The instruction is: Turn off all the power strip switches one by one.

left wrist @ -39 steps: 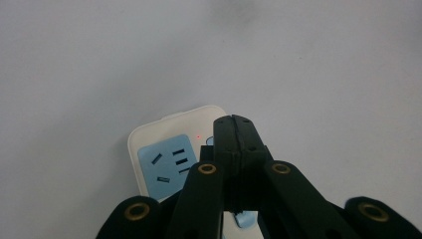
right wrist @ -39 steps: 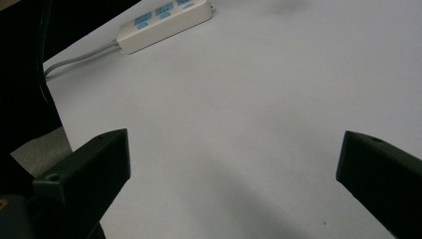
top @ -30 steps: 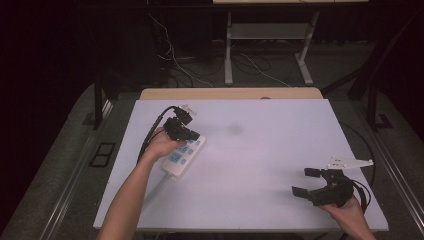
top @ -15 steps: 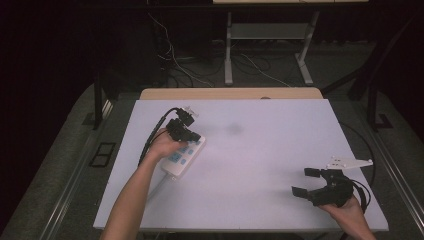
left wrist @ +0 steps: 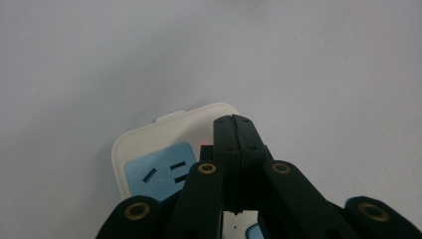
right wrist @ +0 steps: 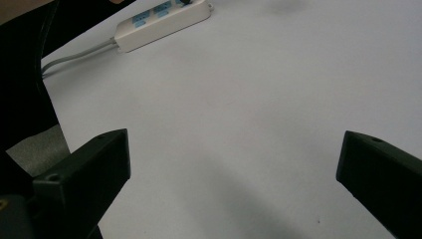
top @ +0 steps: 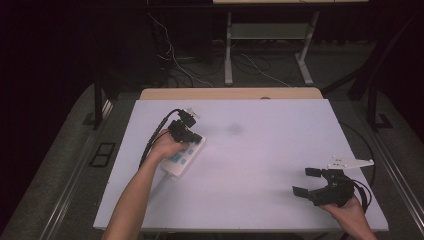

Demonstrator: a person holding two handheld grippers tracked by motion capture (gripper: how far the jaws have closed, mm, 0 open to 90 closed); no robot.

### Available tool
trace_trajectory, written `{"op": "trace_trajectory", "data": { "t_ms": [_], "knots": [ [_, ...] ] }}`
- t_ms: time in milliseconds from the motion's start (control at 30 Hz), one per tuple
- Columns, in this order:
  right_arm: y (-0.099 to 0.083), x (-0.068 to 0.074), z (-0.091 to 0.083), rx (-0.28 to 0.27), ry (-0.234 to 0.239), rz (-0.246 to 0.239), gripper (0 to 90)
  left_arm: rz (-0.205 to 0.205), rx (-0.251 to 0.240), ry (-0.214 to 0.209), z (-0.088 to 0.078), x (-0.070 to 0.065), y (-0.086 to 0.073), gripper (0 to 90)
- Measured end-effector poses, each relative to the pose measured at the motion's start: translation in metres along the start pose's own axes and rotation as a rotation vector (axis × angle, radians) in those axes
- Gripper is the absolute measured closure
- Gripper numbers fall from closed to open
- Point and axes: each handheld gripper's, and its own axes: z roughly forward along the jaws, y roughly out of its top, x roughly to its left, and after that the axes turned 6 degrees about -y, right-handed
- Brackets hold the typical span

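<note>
Pressing closed left gripper (left wrist: 234,122) onto power strip (left wrist: 164,137)

table (top: 250,165): white | on it: power strip (top: 183,156), apparently alone

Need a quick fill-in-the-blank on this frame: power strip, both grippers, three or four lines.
1. The left gripper has its fingers ____ , tips over the end of the power strip.
2. The right gripper has its fingers ____ , with nothing between them.
3. The socket faces on the power strip are coloured ____ .
4. A small ____ light glows on the strip beside the left gripper's tips.

Missing words: shut; open; blue; red
</note>
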Motion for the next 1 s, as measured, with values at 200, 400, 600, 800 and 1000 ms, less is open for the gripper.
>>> {"op": "trace_trajectory", "data": {
  "t_ms": [200, 400, 600, 800, 1000],
  "knots": [
    [-0.0001, 0.0001, -0.0002, 0.000, 0.000, -0.001, 0.3, -0.007, -0.002, -0.006, -0.0006, 0.0007, -0.0013, 89.6],
    [-0.0003, 0.0000, -0.0005, 0.000, 0.000, -0.003, 0.3, -0.017, -0.022, -0.020, -0.0009, 0.0028, -0.0041, 89.8],
    [-0.0003, 0.0000, -0.0017, -0.002, 0.000, -0.002, 0.4, -0.048, -0.028, -0.044, -0.0005, 0.0065, -0.0060, 89.9],
    [-0.0006, -0.0009, -0.0050, -0.009, -0.003, -0.002, 0.4, -0.048, -0.031, -0.037, -0.0005, 0.0058, -0.0064, 89.9],
    [-0.0005, -0.0012, -0.0051, -0.011, -0.005, -0.002, 0.4, -0.042, -0.032, -0.029, -0.0001, 0.0046, -0.0059, 89.9]
  ]
}}
